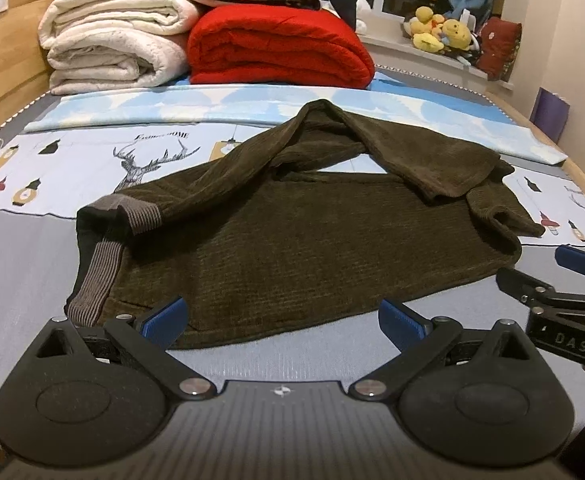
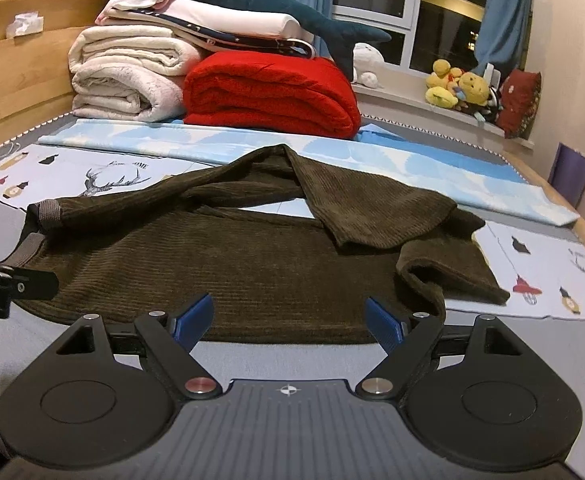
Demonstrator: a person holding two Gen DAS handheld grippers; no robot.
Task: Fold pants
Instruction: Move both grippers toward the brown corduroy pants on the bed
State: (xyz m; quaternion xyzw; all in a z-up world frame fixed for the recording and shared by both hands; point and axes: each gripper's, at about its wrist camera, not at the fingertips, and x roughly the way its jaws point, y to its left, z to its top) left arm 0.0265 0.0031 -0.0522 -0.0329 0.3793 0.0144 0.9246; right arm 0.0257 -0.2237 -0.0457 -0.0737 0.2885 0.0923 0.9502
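Observation:
Dark brown corduroy pants (image 1: 292,240) lie on the bed, one leg spread flat across the front, the other bent back over it; they also show in the right wrist view (image 2: 252,264). Grey ribbed cuffs (image 1: 96,276) sit at the left end. My left gripper (image 1: 282,320) is open and empty, just above the pants' near edge toward the cuff end. My right gripper (image 2: 288,320) is open and empty over the near edge toward the right end. The right gripper also shows in the left wrist view (image 1: 552,276), beside the pants' right end.
The bed sheet (image 1: 32,264) is grey with a printed panel. Folded white blankets (image 1: 108,40) and a red blanket (image 1: 276,44) are stacked at the far end. A wooden bed frame (image 1: 0,60) runs on the left. Plush toys (image 1: 440,32) sit on the window sill.

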